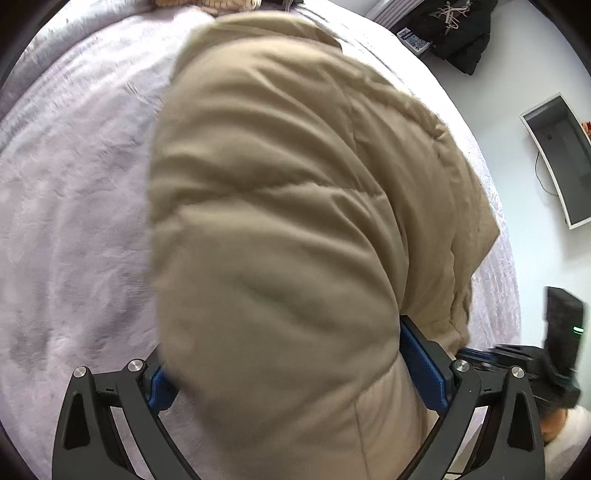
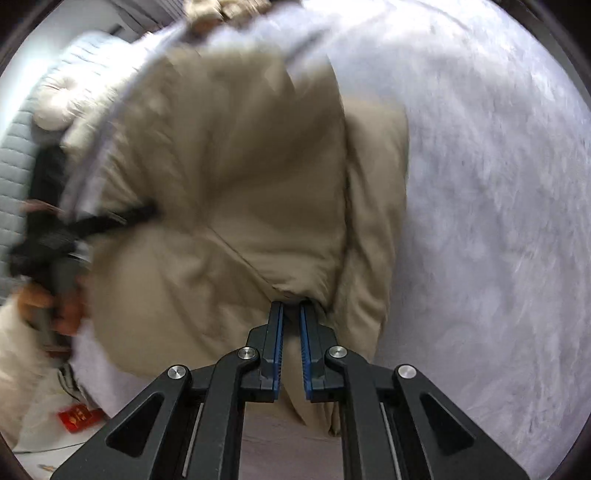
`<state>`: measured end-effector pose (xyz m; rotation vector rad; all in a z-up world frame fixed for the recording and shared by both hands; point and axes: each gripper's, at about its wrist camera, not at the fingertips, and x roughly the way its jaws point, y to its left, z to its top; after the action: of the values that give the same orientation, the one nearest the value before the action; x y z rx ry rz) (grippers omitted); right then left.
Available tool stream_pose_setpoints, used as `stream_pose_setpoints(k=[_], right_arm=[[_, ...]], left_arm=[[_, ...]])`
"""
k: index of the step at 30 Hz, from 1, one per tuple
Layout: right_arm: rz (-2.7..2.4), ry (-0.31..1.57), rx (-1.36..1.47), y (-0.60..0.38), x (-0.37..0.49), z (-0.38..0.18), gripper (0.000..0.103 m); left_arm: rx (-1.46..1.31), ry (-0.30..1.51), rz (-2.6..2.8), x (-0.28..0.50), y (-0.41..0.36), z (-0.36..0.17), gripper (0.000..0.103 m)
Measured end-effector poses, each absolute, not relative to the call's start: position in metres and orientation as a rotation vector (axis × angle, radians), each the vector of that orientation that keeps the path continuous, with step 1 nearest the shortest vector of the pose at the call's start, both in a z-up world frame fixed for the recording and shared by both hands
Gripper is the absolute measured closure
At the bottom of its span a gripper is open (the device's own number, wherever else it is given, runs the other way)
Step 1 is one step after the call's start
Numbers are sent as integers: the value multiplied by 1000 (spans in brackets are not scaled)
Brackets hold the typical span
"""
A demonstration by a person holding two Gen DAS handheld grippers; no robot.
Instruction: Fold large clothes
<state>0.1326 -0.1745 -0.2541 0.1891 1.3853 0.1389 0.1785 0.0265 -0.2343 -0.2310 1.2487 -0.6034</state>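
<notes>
A large beige puffer jacket (image 1: 280,206) lies bunched on a pale lilac bed cover (image 1: 74,206). In the left wrist view my left gripper (image 1: 291,373) has its jaws spread wide, with a thick fold of the jacket filling the gap between the blue pads (image 1: 421,365). In the right wrist view the jacket (image 2: 221,192) fills the middle, and my right gripper (image 2: 291,310) is nearly closed, pinching a jacket edge at its fingertips. The other gripper (image 2: 92,225) shows blurred at the left, at the jacket.
The bed cover (image 2: 498,221) stretches to the right. A dark garment (image 1: 458,29) and a monitor (image 1: 561,158) sit beyond the bed on the pale floor. A red packet (image 2: 79,417) lies on the floor at lower left.
</notes>
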Motion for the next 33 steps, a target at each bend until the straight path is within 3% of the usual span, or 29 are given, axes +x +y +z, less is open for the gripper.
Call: stream_pose_setpoints(k=[7,18,33], right_arm=[[85,1423,268,-194,130,-292,94],[56,1388,126,-169,125,-309,94],[8,1387,121,-174,108,-277,93]], left_arm=[[-170,1121,-558,128,60,-195,2],[-86,1200,-551,90,36,-265,0],[-54,1235,-502,93,36,-261,0]])
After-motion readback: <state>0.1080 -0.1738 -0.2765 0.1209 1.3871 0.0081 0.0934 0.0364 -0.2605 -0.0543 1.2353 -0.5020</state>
